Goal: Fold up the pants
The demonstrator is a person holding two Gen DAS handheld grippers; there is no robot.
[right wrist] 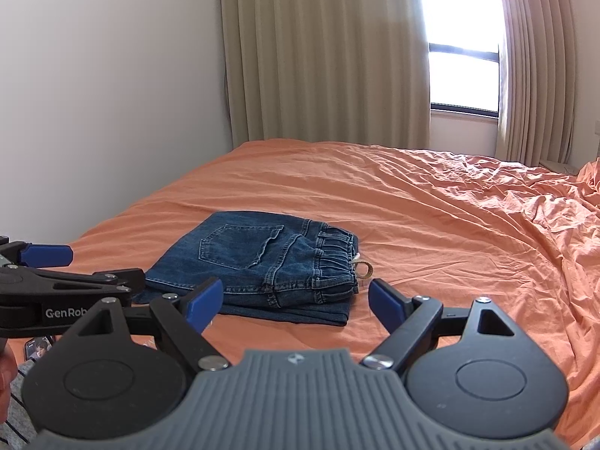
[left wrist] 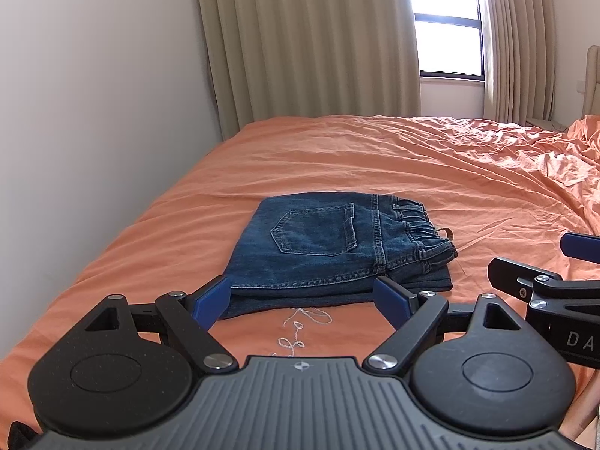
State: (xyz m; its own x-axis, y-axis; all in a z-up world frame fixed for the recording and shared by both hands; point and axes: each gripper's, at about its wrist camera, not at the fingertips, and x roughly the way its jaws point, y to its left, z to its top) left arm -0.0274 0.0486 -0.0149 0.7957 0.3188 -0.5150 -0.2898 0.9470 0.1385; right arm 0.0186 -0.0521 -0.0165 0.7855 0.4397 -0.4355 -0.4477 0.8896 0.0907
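Note:
Blue denim pants [left wrist: 330, 247] lie folded into a compact stack on the orange bed sheet [left wrist: 375, 157], back pocket up, elastic waistband to the right. They also show in the right wrist view [right wrist: 258, 262]. My left gripper [left wrist: 302, 298] is open and empty, just in front of the stack's near edge. My right gripper [right wrist: 294, 298] is open and empty, near the stack's front right corner. Each gripper appears at the edge of the other's view, the right one [left wrist: 555, 273] and the left one [right wrist: 56, 277].
A white wall [left wrist: 93, 112] runs along the bed's left side. Beige curtains [left wrist: 307, 45] and a window [left wrist: 446, 18] stand behind the bed. The sheet is rumpled at the right [right wrist: 525, 202]. White embroidery [left wrist: 300, 326] marks the sheet near me. A phone [right wrist: 37, 348] lies at lower left.

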